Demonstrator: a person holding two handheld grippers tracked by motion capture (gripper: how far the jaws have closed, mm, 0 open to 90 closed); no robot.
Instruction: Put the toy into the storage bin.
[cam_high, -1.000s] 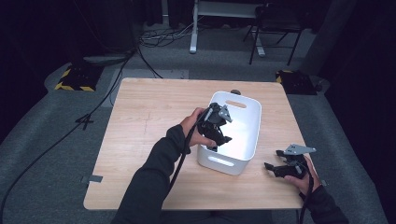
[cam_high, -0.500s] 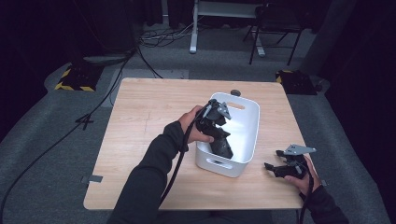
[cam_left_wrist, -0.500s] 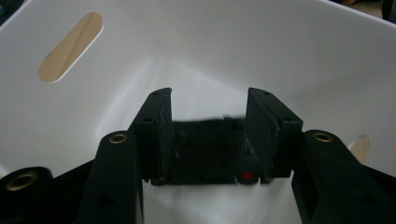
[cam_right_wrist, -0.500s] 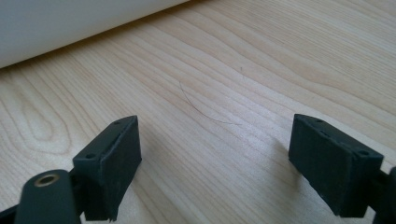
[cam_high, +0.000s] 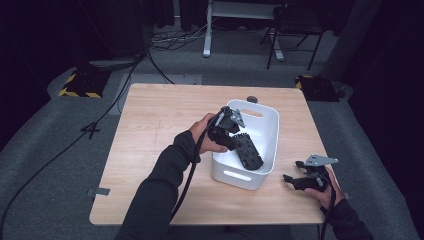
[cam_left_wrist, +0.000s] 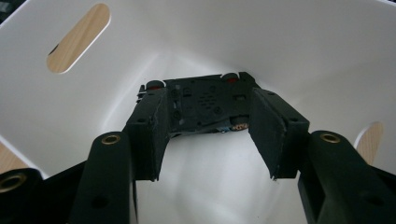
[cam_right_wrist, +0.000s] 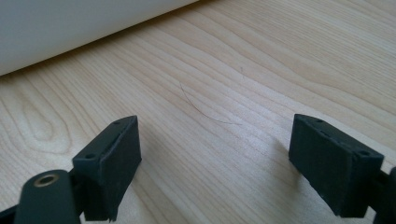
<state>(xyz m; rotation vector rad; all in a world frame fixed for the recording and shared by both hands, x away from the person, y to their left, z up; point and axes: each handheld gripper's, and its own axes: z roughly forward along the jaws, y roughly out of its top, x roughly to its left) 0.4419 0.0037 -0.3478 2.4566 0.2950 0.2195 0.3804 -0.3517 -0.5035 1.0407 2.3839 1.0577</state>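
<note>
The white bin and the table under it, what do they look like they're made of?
The white bin looks like moulded plastic: smooth, slightly glossy walls, rounded corners and cut-out handle slots. The table looks like light wood or a wood-look laminate, matt, with grain lines clear in the right gripper view; which of the two, I cannot tell.

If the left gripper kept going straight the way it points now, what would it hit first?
Probably the flat black part lying in the white bin: it sits just past the left gripper, roughly between the open jaws. Depth is hard to judge.

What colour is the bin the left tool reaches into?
White bin, clearest in the left gripper view.
</note>
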